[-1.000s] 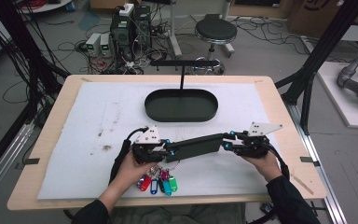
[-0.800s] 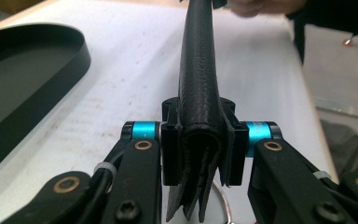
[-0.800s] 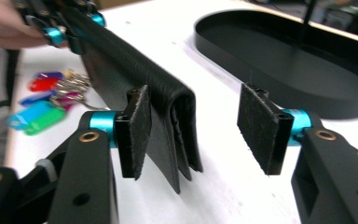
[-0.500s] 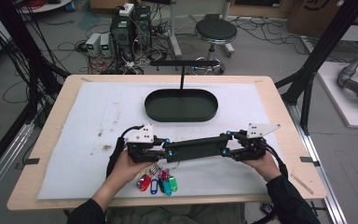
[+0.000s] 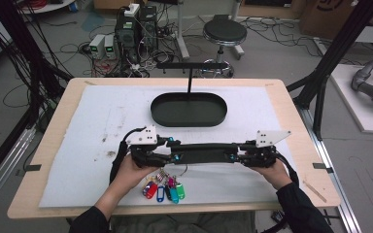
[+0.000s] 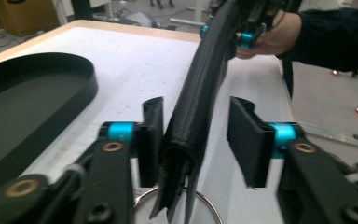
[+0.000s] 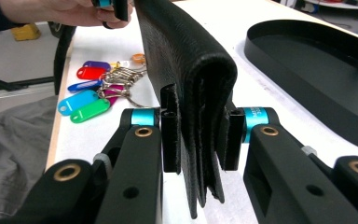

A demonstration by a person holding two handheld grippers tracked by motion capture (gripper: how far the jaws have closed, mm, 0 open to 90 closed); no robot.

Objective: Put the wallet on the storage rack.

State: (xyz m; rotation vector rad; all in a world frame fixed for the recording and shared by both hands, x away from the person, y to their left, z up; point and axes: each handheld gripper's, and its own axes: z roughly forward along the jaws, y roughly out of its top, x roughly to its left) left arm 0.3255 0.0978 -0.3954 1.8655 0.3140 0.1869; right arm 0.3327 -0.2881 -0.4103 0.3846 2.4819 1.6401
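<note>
Presently, we record:
Right gripper [image 7: 200, 135]: just closed, clenched on the black leather case [image 5: 201, 153].
Left gripper [image 6: 196, 133]: just opened, released; case between jaws.
Key tags [image 5: 162, 188]: near case.

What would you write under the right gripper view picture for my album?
Right hand-held gripper clamps one end of a folded black leather case, with colourful key tags lying on the white mat behind.

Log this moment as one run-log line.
left gripper: jaws just opened, wallet loose between | right gripper: just closed, clamps wallet end | keys: on table | tray: behind
</note>
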